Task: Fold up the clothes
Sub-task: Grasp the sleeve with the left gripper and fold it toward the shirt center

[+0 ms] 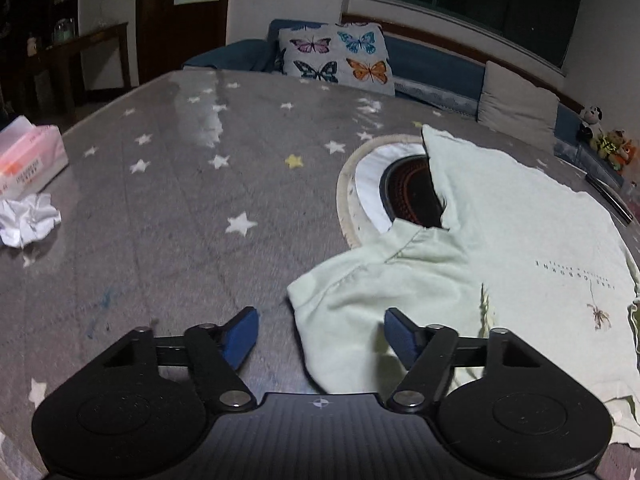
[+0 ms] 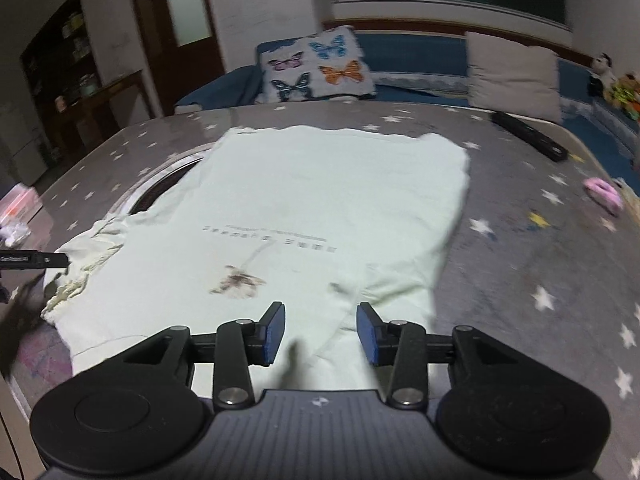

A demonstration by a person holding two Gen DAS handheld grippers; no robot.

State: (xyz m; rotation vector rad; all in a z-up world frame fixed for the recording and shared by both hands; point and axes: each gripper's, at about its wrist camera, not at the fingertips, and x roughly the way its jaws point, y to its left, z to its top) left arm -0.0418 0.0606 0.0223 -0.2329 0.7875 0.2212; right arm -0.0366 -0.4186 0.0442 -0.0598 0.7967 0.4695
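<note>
the pale green t-shirt (image 2: 328, 200) lies spread on the star-patterned counter (image 1: 180, 208), collar end near the grippers, hem at the far side, its left part covering a round inset in the counter (image 1: 360, 184). the left gripper (image 1: 320, 336) hangs over the left sleeve (image 1: 372, 300) with jaws parted and no cloth pinched, though the sleeve edge lies between them. the right gripper (image 2: 320, 332) hangs over the near right shoulder area, jaws likewise released and gripping nothing. judged step: take hold of a sleeve or shoulder edge to begin a fold. to do it well, lower each gripper until one pad slides under the fabric edge, close on a single layer near the seam, then lift and carry both sides together so the fold line stays straight. printed text runs across the shirt chest above a small plant motif, but it is inverted and blurred and cannot be read. a tissue box (image 1: 28, 156) at the far left carries a label too small to read.
</note>
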